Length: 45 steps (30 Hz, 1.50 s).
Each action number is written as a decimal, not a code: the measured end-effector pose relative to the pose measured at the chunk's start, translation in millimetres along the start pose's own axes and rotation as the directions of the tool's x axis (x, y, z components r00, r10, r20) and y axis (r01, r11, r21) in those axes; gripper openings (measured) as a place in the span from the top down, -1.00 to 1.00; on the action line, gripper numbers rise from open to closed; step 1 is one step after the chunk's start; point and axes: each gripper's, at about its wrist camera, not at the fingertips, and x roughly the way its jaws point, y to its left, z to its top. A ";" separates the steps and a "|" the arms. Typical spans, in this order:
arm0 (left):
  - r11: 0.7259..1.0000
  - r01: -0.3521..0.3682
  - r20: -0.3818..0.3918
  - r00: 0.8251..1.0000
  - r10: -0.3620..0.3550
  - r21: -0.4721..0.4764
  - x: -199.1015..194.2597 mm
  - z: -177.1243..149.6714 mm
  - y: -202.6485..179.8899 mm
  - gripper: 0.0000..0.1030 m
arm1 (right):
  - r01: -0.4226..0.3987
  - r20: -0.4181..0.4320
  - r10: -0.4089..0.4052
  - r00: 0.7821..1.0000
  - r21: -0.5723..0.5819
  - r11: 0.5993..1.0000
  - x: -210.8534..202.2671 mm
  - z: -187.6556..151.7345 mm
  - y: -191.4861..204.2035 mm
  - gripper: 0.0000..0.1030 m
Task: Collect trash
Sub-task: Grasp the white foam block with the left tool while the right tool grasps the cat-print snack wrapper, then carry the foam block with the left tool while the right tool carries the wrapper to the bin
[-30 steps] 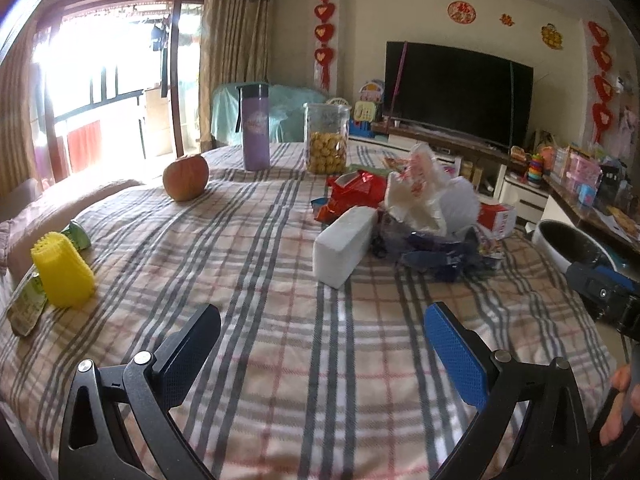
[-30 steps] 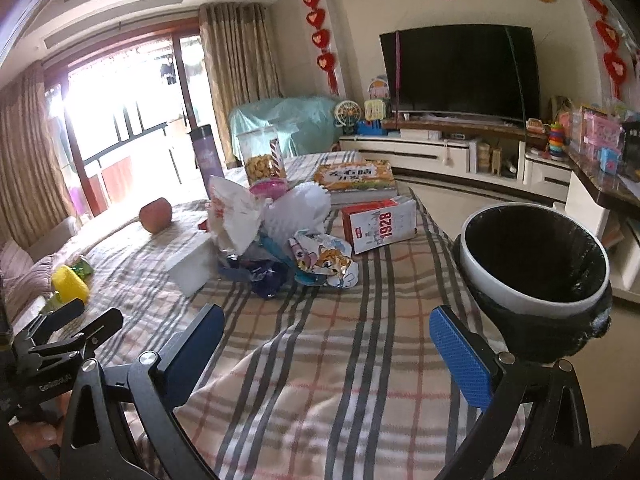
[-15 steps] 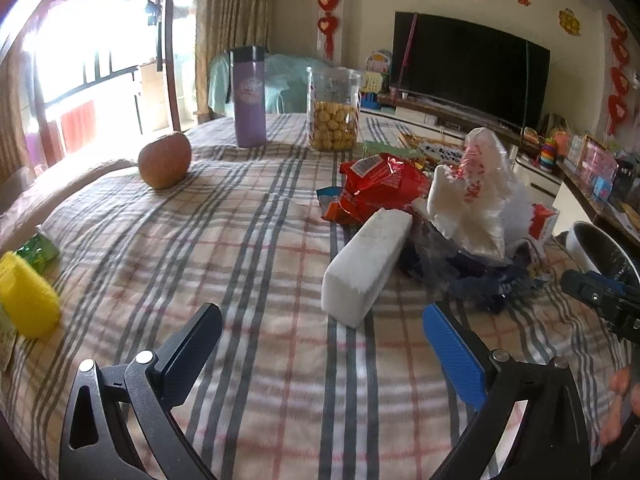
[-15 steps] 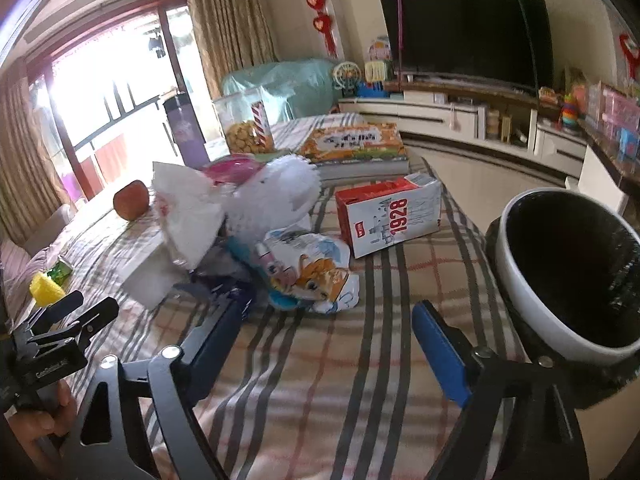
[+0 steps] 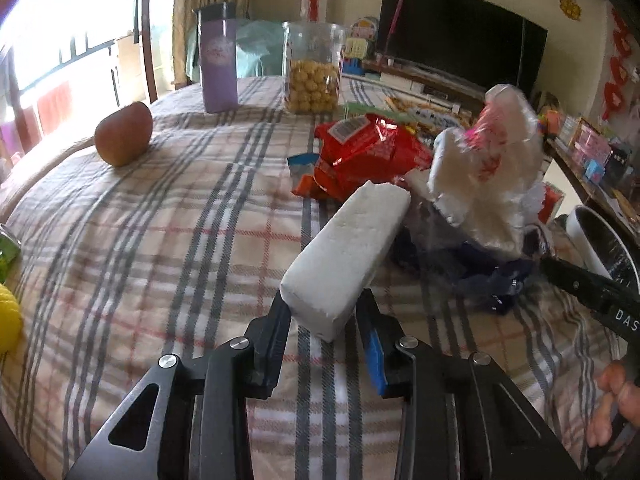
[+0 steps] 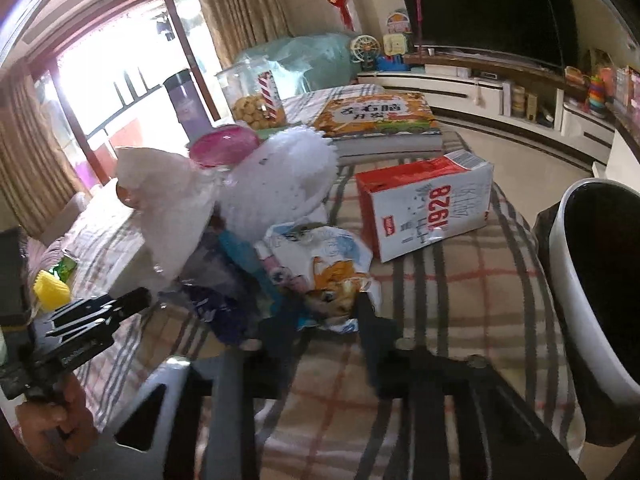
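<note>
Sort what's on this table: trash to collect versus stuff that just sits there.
Trash job: white foam block, between the left gripper jaws; cartoon wrapper at the right gripper; red snack bag; crumpled plastic bag; bin.

Lying about: apple, purple bottle, snack jar, book.

The bin is cut off by the right edge in both views, the yellow object runs off the left edge, and the foam block hides the left gripper's fingertips.
</note>
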 end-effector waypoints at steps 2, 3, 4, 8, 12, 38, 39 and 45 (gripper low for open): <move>1.000 0.003 0.021 1.000 -0.003 -0.005 -10.4 -5.3 -0.5 0.39 | -0.011 0.007 0.011 1.000 0.014 1.000 -5.2 -2.9 -1.1 0.50; 1.000 0.003 0.031 1.000 -0.003 -0.004 -15.7 -9.2 -1.6 0.39 | -0.015 0.010 0.014 1.000 0.018 1.000 -8.0 -4.6 -1.6 0.50; 1.000 0.003 0.038 0.999 -0.003 -0.003 -21.7 -14.8 -2.9 0.39 | -0.015 0.013 0.014 1.000 0.021 1.000 -10.8 -6.3 -2.3 0.50; 1.000 0.012 0.046 0.999 -0.012 -0.009 -38.8 -35.4 -7.7 0.40 | -0.020 0.021 0.020 1.000 0.025 0.999 -24.1 -15.8 -4.4 0.51; 0.998 0.050 0.045 0.998 -0.049 -0.024 -60.9 -52.5 -15.6 0.41 | -0.023 0.030 0.022 0.999 0.027 0.999 -37.1 -22.2 -8.8 0.52; 0.950 0.232 0.011 0.971 -0.239 0.208 -63.2 -26.5 -148.1 0.41 | 0.095 0.121 -0.115 0.986 0.158 0.983 -116.5 -32.7 -97.3 0.98; 0.947 0.237 0.008 0.970 -0.244 0.218 -60.2 -24.7 -152.9 0.41 | 0.099 0.122 -0.120 0.985 0.165 0.981 -118.4 -33.5 -101.4 0.98; 0.939 0.244 0.001 0.968 -0.251 0.244 -39.8 -16.3 -169.1 0.41 | 0.101 0.129 -0.128 0.983 0.201 0.974 -122.4 -33.9 -122.3 0.98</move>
